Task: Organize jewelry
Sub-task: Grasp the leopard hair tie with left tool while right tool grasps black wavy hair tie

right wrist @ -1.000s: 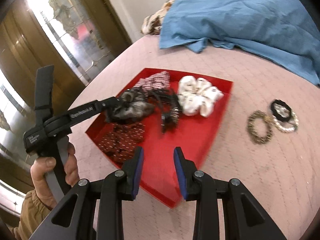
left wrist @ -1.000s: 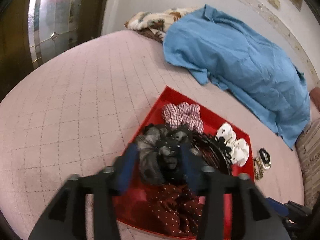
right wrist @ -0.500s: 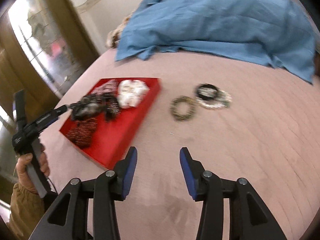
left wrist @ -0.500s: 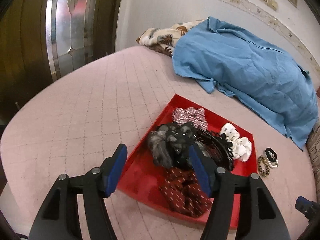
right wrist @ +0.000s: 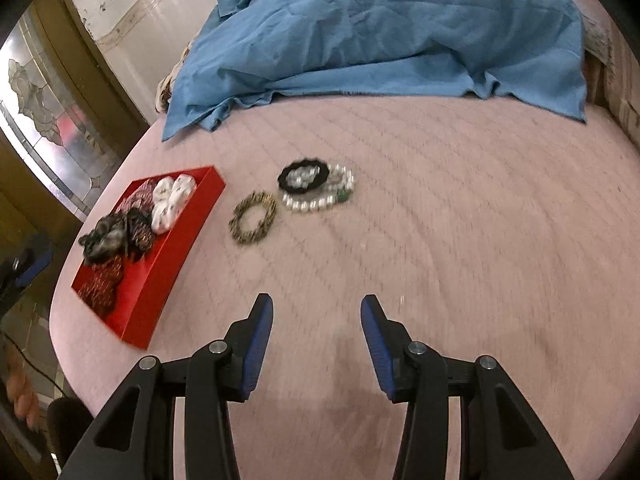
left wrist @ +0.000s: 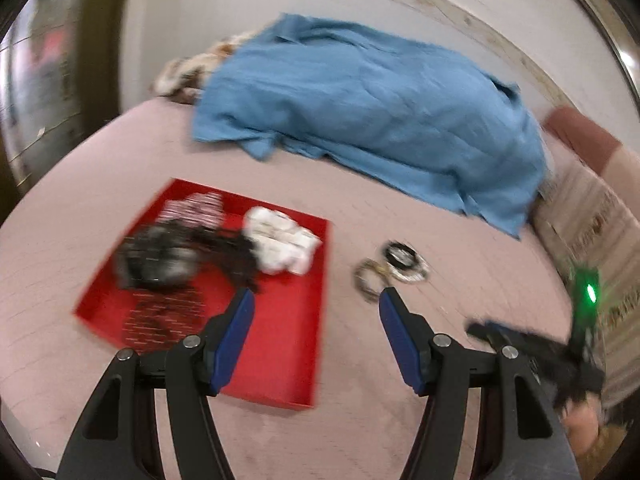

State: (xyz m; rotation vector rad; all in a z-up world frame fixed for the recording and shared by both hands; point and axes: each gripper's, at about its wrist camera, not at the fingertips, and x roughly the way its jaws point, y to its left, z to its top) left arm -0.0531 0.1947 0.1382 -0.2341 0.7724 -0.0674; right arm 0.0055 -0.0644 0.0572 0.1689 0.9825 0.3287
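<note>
A red tray (left wrist: 288, 360) lies on the pink quilted bed and holds several scrunchies: white (left wrist: 280, 240), grey-black (left wrist: 156, 256), dark red dotted (left wrist: 160, 316) and plaid (left wrist: 196, 206). Beside the tray on the quilt lie a gold-brown beaded bracelet (right wrist: 253, 218), a black one (right wrist: 302, 176) and a pearl one (right wrist: 320, 200). My left gripper (left wrist: 316, 300) hangs open over the tray's right edge, with nothing between its fingers. Near the bed's front, short of the bracelets, my right gripper (right wrist: 317, 304) is also open and holds nothing. In the right wrist view the tray (right wrist: 172, 248) sits at the left.
A crumpled blue cloth (right wrist: 380, 28) covers the far side of the bed, with a patterned blanket (left wrist: 184, 72) beyond it. A patterned cushion (left wrist: 592, 216) lies at the right. A glass-panelled door (right wrist: 44, 120) stands to the left of the bed.
My left gripper let go of the grey-black scrunchie in the tray, drew back and swung right. My right gripper opened wider and swung from the tray toward the bracelets.
</note>
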